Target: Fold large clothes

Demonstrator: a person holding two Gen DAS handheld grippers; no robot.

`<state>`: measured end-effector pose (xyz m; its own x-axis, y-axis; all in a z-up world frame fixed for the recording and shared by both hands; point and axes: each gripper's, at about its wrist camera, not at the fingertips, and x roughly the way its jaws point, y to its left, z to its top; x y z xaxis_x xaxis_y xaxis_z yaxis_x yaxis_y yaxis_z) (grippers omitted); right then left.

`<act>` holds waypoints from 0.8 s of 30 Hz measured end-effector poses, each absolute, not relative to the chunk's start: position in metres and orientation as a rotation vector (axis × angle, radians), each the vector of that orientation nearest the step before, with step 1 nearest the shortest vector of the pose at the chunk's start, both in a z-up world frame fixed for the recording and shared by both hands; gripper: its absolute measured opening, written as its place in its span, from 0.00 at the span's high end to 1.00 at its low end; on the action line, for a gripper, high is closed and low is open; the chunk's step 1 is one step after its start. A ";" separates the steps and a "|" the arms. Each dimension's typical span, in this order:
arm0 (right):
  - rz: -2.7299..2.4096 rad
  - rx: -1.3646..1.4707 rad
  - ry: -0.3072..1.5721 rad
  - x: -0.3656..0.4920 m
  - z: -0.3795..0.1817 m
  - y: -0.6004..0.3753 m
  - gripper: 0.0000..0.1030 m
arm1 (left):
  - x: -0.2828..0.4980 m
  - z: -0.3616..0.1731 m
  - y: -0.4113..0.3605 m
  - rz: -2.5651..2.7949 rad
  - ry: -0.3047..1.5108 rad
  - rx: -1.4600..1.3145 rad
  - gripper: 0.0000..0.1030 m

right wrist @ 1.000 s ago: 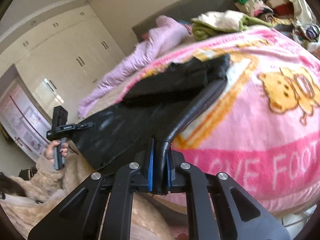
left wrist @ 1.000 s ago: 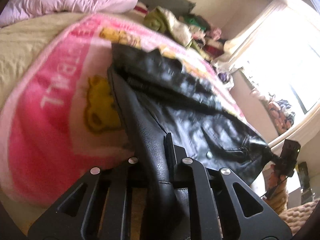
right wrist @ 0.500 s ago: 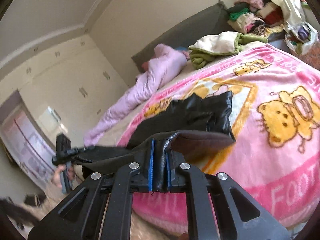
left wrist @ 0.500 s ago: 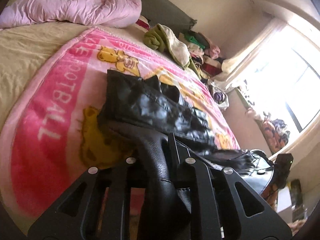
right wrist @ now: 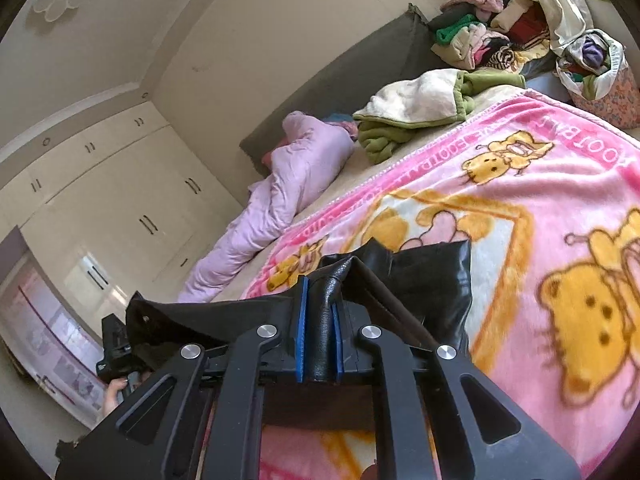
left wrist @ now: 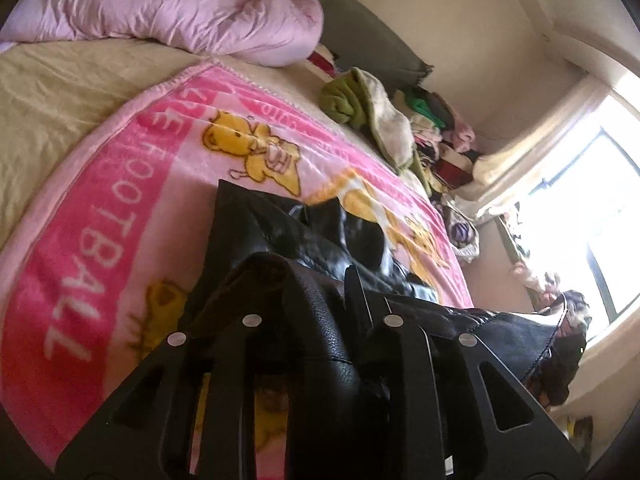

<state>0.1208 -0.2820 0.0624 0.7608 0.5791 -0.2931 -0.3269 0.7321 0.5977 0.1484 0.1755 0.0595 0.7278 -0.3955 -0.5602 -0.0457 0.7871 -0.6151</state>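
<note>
left gripper (left wrist: 320,300): my fingers are clamped on a fold of the jacket (left wrist: 304,236); leather bunches over the near finger.
right gripper (right wrist: 319,328): blue pads (right wrist: 300,328) pinch a jacket edge, closed tight.
jacket: black leather, held up between both grippers; far part lies on the blanket (right wrist: 540,184), toward 12 o'clock.
blanket: pink, bear print, spread on the bed (left wrist: 52,92).
duvet (left wrist: 168,20): lilac, at 11 o'clock in left view.
clothes pile (right wrist: 492,36): 1 o'clock in right view, by the headboard.

Black jacket (left wrist: 320,240) hem now lifted over its collar.
</note>
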 end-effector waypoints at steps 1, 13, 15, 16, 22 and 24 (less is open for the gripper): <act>0.506 0.553 0.503 0.131 0.061 -0.282 0.90 | 0.153 0.058 0.174 -0.195 0.743 -0.650 0.83; 0.362 0.530 0.689 0.218 0.020 -0.276 0.85 | 0.206 0.019 0.181 0.005 0.740 -0.776 0.67; 0.347 0.535 0.710 0.224 0.013 -0.274 0.84 | 0.207 0.014 0.178 0.020 0.721 -0.780 0.65; 0.344 0.536 0.715 0.226 0.011 -0.273 0.83 | 0.205 0.012 0.175 0.024 0.702 -0.770 0.65; 0.328 0.510 0.696 0.224 0.011 -0.273 0.65 | 0.199 0.015 0.164 0.007 0.633 -0.704 0.58; 0.299 0.484 0.673 0.221 0.015 -0.275 0.56 | 0.197 0.018 0.164 -0.005 0.606 -0.700 0.55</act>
